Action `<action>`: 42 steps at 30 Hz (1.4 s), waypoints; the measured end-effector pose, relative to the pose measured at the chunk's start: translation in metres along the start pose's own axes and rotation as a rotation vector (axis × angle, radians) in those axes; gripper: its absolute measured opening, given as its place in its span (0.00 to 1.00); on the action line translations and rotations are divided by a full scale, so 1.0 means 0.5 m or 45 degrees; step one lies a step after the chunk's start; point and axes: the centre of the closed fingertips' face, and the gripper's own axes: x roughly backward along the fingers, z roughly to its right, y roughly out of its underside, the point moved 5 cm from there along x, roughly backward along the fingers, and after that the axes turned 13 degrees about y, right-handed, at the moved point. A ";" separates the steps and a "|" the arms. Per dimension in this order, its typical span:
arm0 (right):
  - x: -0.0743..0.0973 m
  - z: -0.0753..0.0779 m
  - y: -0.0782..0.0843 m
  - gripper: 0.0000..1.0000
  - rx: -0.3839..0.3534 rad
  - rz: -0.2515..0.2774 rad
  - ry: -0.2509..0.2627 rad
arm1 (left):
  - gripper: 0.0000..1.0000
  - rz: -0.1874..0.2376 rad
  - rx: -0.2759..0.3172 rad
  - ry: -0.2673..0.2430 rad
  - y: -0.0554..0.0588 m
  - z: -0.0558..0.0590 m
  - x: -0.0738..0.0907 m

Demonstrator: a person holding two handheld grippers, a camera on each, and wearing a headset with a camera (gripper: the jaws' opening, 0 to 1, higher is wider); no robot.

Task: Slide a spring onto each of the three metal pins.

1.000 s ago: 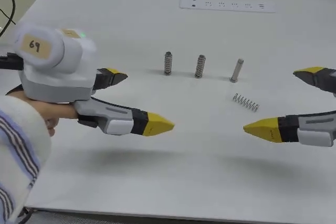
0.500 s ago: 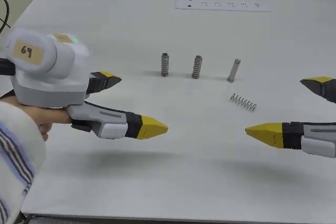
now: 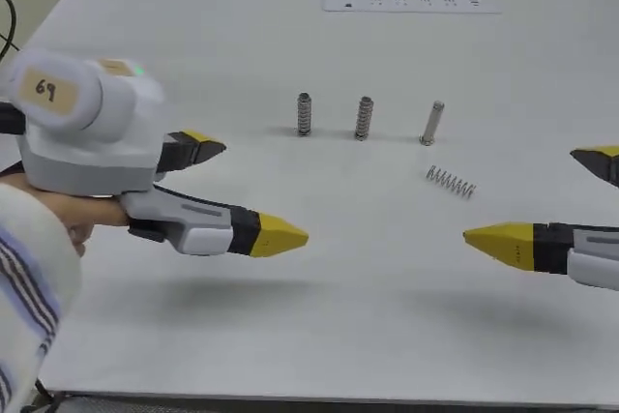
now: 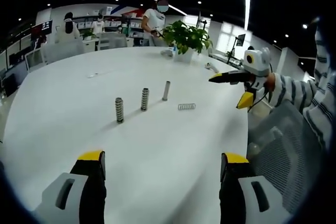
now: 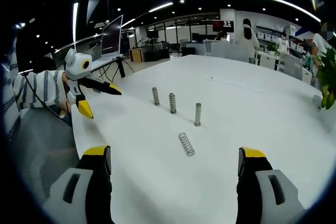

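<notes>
Three metal pins stand in a row on the white table. The left pin (image 3: 305,114) and the middle pin (image 3: 365,118) each carry a spring. The right pin (image 3: 432,123) is bare. A loose spring (image 3: 451,182) lies flat just in front of the bare pin. My left gripper (image 3: 253,191) hovers open at the left, well short of the pins, with nothing between its jaws. My right gripper (image 3: 551,198) is open at the right edge, beside and nearer than the loose spring (image 5: 185,144). The left gripper view shows the pins (image 4: 142,99) and the loose spring (image 4: 186,107) ahead.
A white power strip (image 3: 412,5) lies at the far side of the table. A potted plant (image 4: 185,39) stands at the table's far end in the left gripper view. People and desks fill the office behind. The table's near edge (image 3: 290,396) runs close below the grippers.
The right gripper has drawn back to the right, away from the loose spring. The left gripper has shifted slightly left. Pins and springs have not moved.
</notes>
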 end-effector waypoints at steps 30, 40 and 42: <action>0.008 0.005 0.004 1.00 -0.075 0.019 0.020 | 0.70 -0.091 -0.134 0.217 -0.074 0.019 -0.126; 0.010 0.003 0.007 1.00 -0.077 0.014 0.020 | 0.50 -0.156 -0.258 0.294 -0.100 0.019 -0.178; 0.011 0.003 0.008 1.00 -0.078 0.011 0.021 | 0.50 -0.159 -0.273 0.302 -0.107 0.019 -0.189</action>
